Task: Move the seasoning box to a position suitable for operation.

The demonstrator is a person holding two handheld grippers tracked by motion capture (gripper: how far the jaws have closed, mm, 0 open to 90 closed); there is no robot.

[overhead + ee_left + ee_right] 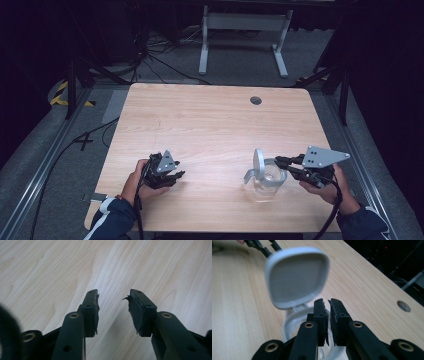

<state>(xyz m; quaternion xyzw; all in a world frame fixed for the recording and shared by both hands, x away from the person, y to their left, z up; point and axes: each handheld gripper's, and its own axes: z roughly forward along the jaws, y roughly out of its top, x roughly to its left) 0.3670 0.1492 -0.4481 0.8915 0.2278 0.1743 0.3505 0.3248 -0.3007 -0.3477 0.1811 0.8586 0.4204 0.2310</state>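
Left hand: we see it (142, 181) come in from the near left edge of the table (210, 120), wrist bent, palm wrapped round the tool's body, blue and white sleeve behind it.
Left gripper: we find it (176, 176) low over the wood, pointing right toward the other tool; in its own view (113, 302) the jaws stand apart with bare wood between them, and one torn pad (133, 311) curls at its tip.
Right hand: we see it (325, 186) enter from the near right corner, forearm angled inward, fingers round the handle, dark sleeve at the wrist.
Right gripper: it (280, 164) points left, grey plate on top; in its own view (329, 303) the jaws are nearly together, clamped on the rim of the container.
Clear container: it (266, 182) sits just ahead of the right jaws, well apart from the left ones.
Lid: the grey hinged lid (258, 161) stands upright on the container's far side from the right jaws (297, 277).
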